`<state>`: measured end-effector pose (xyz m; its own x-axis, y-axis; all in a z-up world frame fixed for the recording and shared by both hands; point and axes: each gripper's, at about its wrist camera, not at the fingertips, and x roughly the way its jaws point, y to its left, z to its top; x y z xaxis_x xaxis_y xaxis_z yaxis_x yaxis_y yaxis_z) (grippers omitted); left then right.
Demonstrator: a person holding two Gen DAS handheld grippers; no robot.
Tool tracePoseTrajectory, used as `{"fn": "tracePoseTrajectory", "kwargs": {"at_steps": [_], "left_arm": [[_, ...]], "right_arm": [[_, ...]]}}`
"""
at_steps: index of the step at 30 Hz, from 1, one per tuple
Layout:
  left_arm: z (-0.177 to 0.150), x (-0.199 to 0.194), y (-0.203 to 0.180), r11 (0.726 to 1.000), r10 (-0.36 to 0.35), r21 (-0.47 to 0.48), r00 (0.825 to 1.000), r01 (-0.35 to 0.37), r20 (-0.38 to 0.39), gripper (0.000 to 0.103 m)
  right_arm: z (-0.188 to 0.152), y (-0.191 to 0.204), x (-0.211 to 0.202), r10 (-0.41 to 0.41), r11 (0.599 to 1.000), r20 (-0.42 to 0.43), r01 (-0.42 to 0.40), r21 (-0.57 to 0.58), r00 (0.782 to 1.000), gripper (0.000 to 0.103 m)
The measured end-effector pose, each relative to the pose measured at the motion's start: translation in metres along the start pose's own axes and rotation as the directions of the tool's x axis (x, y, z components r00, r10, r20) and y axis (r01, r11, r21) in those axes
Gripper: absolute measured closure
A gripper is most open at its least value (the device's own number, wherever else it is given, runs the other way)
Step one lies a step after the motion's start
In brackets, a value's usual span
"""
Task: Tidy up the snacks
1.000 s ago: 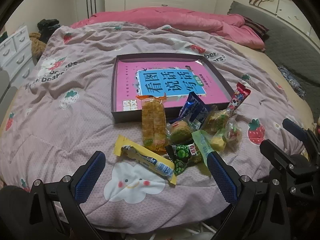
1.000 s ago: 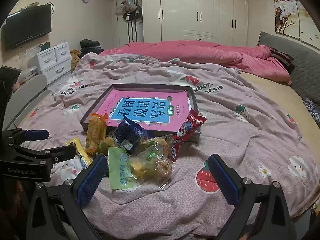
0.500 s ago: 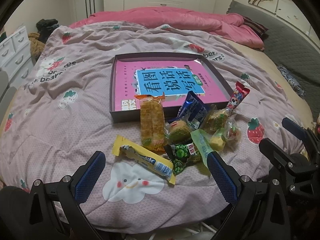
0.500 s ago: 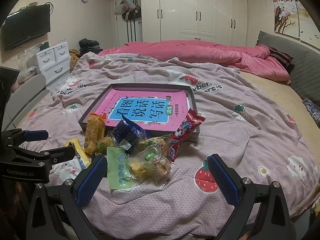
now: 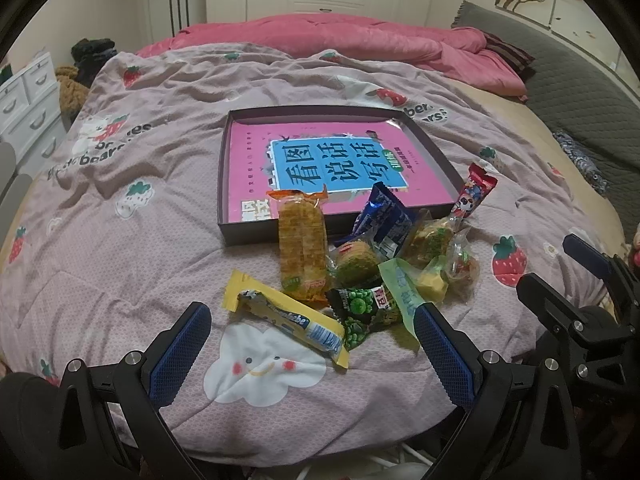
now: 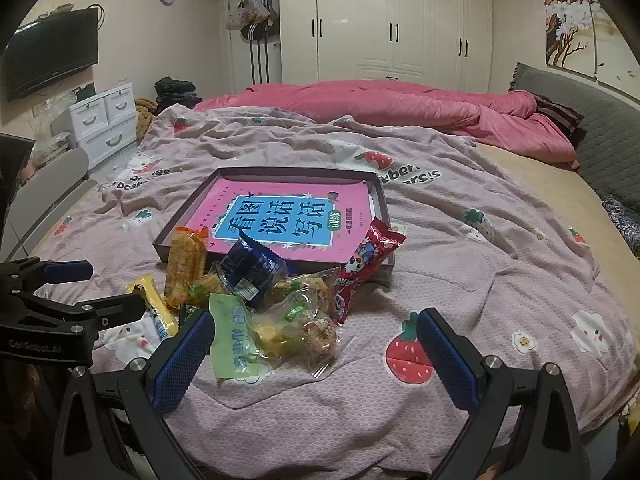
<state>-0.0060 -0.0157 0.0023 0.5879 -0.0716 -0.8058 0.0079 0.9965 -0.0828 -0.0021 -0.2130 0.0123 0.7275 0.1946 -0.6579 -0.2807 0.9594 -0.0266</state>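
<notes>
1. Left gripper (image 5: pixel 312 344): spread wide over the near edge of the bed, grasping nothing.
2. Right gripper (image 6: pixel 312 344): also released, fingers apart, nothing between them.
3. Snack pile (image 5: pixel 368 264): loose on the strawberry quilt (image 5: pixel 120 240), just in front of the dark tray (image 5: pixel 248 236).
4. Yellow bar (image 5: pixel 286 322): nearest, blue label too blurred to read.
5. Pink book (image 6: pixel 280 220) inside the tray, blue panel with "看图说话写话".
6. Quilt print, partly readable: "bears".

Book (image 5: pixel 336 168) in tray: "看图说话写话"; left gripper (image 6: pixel 36 344) body: prob. "GenRobot.AI"; quilt (image 6: pixel 408 174): "bears!s".
</notes>
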Motion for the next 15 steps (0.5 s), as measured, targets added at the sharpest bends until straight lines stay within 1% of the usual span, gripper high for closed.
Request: {"fn": "tracePoseTrajectory", "kwargs": {"at_steps": [15], "left_arm": [[-0.0031,-0.0027,0.0004,1.000,-0.010,-0.007,1.000,0.010,-0.009,0.002]], "right_arm": [[-0.0004,0.0006,0.0004,-0.001,1.000,0.000,0.001,0.001,1.000,0.002]]}}
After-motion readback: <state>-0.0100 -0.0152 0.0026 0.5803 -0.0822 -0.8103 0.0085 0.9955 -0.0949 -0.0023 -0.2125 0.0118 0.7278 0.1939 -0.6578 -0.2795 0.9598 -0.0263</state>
